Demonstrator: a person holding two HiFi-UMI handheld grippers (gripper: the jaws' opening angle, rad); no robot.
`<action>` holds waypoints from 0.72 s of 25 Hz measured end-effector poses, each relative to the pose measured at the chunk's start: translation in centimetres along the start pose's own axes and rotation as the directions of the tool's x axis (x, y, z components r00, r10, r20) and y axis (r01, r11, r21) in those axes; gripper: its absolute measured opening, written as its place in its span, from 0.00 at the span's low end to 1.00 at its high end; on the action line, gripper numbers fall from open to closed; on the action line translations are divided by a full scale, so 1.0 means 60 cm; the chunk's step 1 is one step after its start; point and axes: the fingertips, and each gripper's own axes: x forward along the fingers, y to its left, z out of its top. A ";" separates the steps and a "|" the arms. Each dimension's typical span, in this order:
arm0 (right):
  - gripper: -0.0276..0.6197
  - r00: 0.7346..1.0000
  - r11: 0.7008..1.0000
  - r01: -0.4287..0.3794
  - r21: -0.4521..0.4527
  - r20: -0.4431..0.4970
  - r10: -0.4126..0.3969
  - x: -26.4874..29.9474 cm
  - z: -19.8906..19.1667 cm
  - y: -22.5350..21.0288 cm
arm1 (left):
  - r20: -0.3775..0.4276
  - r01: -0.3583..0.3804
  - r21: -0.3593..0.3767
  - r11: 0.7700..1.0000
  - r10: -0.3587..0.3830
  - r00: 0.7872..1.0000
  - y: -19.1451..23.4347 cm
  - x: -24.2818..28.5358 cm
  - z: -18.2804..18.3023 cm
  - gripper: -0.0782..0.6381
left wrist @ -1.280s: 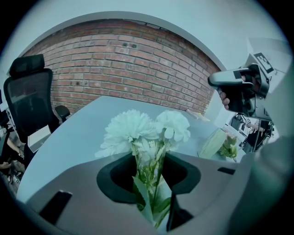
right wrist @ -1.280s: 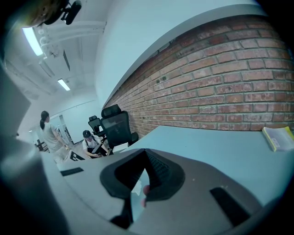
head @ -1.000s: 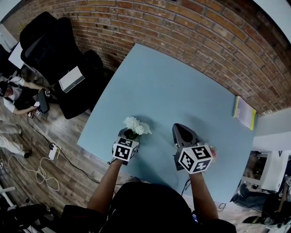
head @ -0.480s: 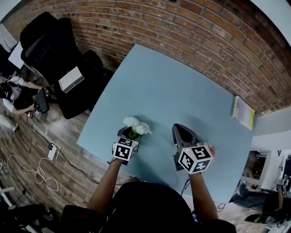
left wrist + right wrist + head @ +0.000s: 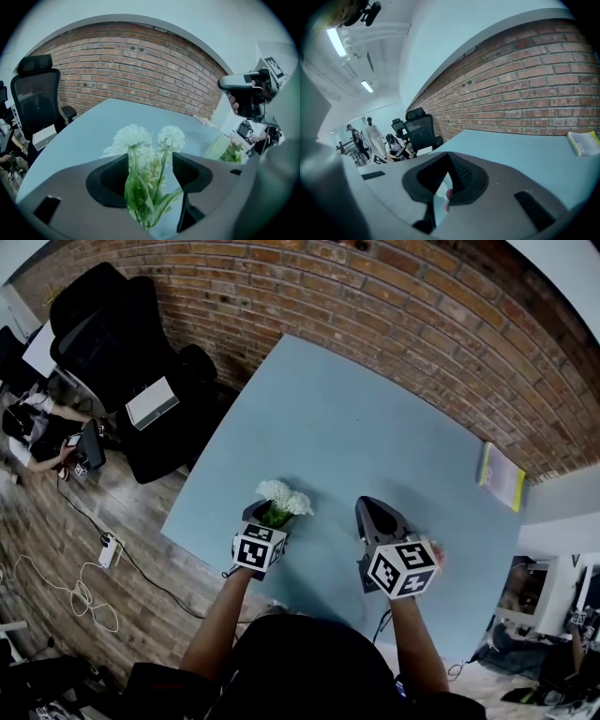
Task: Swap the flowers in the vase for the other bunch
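Note:
A bunch of white flowers stands upright near the table's front left corner. Its green stems rise between the jaws of my left gripper. Those jaws are opening, and gaps show on both sides of the stems. What the stems stand in is hidden under the gripper. My right gripper hovers over the table to the right, its jaws shut with nothing visibly held. Pink flowers peek out beside its marker cube, and in the left gripper view this pink and green bunch sits by something pale green.
The light blue table stretches away to a brick wall. A yellow-green book lies at its far right edge. Black office chairs and a seated person are on the floor to the left.

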 end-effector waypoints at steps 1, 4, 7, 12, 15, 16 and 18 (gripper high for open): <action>0.06 1.000 1.000 0.000 -0.001 0.001 0.000 -0.001 0.001 0.001 | 0.003 0.000 -0.002 1.000 0.000 1.000 0.000 -0.002 0.001 0.50; 0.06 1.000 1.000 -0.004 -0.005 0.006 0.004 -0.005 0.002 0.005 | 0.009 -0.001 -0.006 1.000 0.001 1.000 -0.003 -0.006 0.002 0.50; 0.06 1.000 1.000 -0.006 -0.009 0.010 0.006 -0.010 0.003 0.008 | 0.021 0.000 -0.005 1.000 0.000 1.000 -0.007 -0.011 0.005 0.50; 0.06 1.000 1.000 -0.003 -0.013 0.016 0.003 -0.018 0.007 0.016 | 0.039 0.001 0.018 1.000 -0.002 0.999 -0.010 -0.024 0.015 0.50; 0.06 1.000 1.000 0.001 -0.015 0.018 0.000 -0.023 0.008 0.017 | 0.054 0.008 0.017 1.000 -0.009 0.998 -0.014 -0.033 0.023 0.50; 0.06 1.000 1.000 0.001 -0.016 0.019 -0.001 -0.025 0.008 0.018 | 0.063 0.017 0.012 1.000 -0.018 0.998 -0.017 -0.036 0.028 0.50; 0.06 1.000 1.000 0.001 -0.020 0.022 0.000 -0.029 0.009 0.021 | 0.081 0.043 0.005 0.999 -0.043 0.996 -0.024 -0.045 0.037 0.49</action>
